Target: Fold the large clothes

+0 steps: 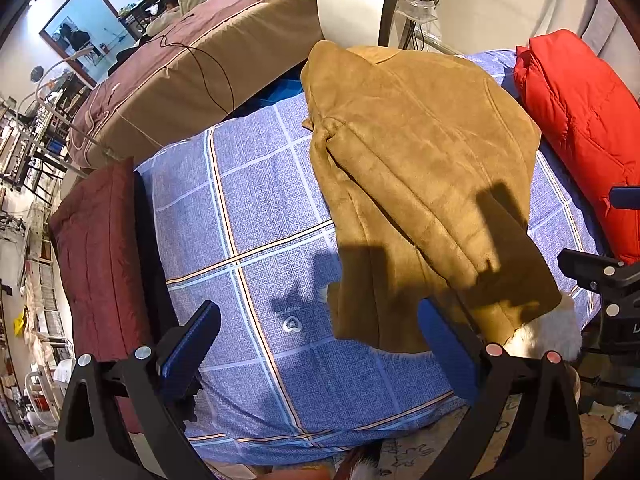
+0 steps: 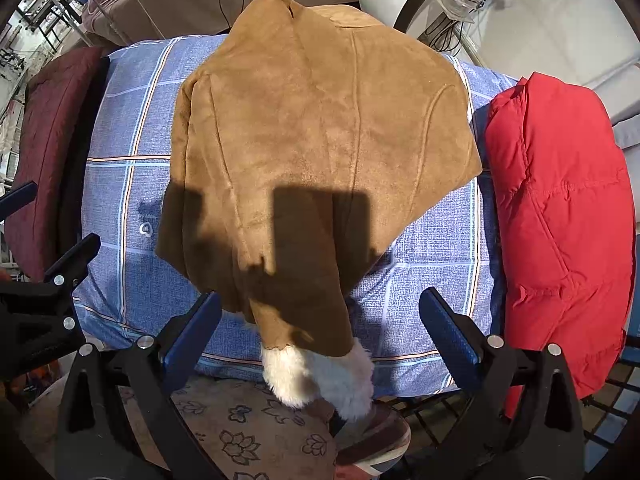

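Left wrist view: the left gripper gapes wide and empty; the tan coat lies ahead to its right on the checked bed cover.

Right wrist view: the right gripper, equally wide, is nearer, and the coat's fleece cuff hangs between its fingers, long axis running away from it.

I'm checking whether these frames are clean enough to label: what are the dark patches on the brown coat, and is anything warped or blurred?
Left wrist view: hard-edged shadows cross the lower brown coat and the blue checked sheet; fisheye bends the sheet's lines. Right wrist view: a blocky shadow covers the coat's lower half, reaching toward the white fur cuff; the red jacket curves at the rim. Both are sharp, without glare.
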`<state>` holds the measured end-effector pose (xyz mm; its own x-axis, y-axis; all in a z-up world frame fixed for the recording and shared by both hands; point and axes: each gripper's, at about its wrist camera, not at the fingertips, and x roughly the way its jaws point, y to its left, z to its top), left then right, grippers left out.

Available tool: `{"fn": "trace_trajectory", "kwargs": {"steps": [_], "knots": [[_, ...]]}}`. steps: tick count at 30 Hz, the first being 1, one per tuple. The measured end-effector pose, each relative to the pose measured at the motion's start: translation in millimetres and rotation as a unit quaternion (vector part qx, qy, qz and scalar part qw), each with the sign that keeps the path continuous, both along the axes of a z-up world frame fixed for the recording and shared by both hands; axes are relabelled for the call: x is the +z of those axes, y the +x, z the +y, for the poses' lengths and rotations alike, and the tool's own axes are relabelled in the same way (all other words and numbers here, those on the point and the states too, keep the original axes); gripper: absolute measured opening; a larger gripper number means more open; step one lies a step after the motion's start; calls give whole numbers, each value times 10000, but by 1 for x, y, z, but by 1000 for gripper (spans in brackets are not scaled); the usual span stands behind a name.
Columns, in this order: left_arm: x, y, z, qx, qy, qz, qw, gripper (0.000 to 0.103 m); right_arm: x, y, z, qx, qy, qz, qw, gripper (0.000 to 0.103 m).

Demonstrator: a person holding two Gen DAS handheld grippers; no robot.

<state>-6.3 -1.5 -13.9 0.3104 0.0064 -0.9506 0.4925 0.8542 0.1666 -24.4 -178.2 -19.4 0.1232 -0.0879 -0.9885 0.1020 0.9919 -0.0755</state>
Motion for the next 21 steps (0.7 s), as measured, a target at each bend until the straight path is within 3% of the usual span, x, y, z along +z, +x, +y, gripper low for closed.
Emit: {"fn": "trace_trajectory", "kwargs": {"steps": [21], "knots": [[-13, 8, 2, 70, -37, 332, 9994, 97, -12, 5, -4, -82, 0, 312, 9995, 97]]}}
